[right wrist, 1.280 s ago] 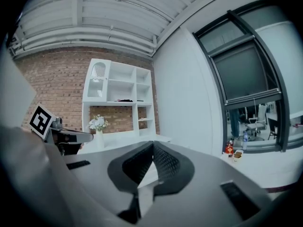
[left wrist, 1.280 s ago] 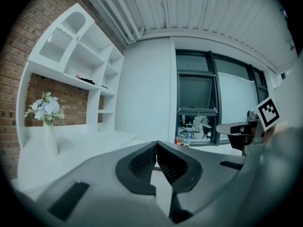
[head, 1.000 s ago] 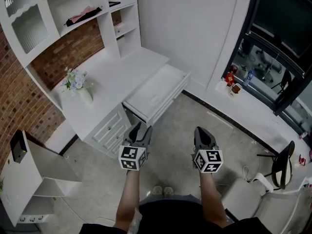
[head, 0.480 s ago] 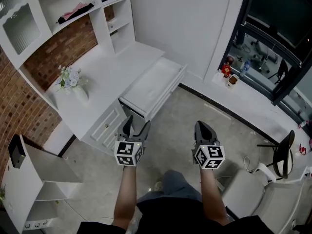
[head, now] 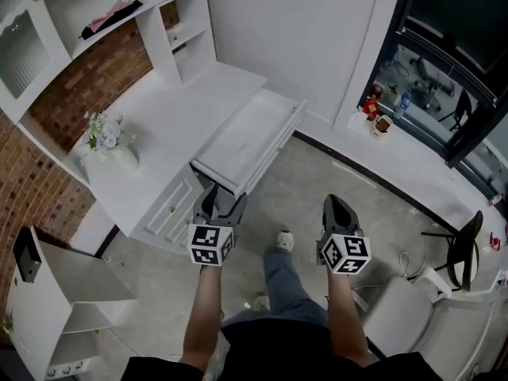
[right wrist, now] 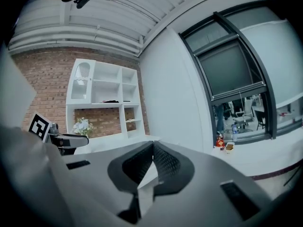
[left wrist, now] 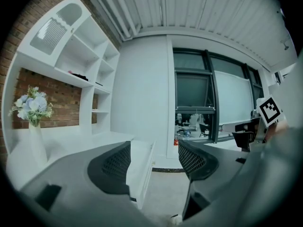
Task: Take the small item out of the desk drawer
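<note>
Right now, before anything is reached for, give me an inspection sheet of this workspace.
surface: white desk, bare apart from a vase of flowers.
job's things: drawer pulled open; no small item can be made out inside it.
clutter: pink thing on an upper shelf; small objects on the window sill.
grippers: left hand-held gripper open, its jaws have just been opening, nothing between them; right hand-held gripper shut, empty.
cables: nothing seen.
surroundings: brick wall, window, chair, grey floor.
</note>
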The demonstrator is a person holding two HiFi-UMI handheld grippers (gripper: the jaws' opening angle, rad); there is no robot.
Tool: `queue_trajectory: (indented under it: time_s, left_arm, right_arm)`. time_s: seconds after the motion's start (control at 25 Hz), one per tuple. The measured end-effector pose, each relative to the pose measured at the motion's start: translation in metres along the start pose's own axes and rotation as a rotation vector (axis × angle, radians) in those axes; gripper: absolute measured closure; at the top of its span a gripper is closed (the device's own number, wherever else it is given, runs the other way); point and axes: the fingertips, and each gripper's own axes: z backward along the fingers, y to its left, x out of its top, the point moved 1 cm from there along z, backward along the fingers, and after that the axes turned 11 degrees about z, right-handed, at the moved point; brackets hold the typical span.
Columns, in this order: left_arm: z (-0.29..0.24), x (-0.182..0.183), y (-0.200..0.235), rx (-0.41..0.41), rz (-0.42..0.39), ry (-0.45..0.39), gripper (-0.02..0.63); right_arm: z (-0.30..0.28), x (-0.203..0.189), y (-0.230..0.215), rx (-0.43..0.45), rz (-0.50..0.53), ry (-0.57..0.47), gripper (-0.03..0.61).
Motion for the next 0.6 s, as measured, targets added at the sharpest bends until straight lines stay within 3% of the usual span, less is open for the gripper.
queue_trajectory:
  time_s: [0.32, 0.6]
  left_arm:
    - [-0.080, 0.005, 0.043, 0.045, 0.013, 0.026, 0.325]
    - [-0.161, 0.008, 0.081, 0.099, 0.032, 0.054, 0.325]
  right_arm:
    - [-0.101, -0.003, -0.023, 0.042, -0.009, 0.020, 0.580]
    - [-0.220, 0.004, -0.045, 0.132, -0.003, 0.026, 0.580]
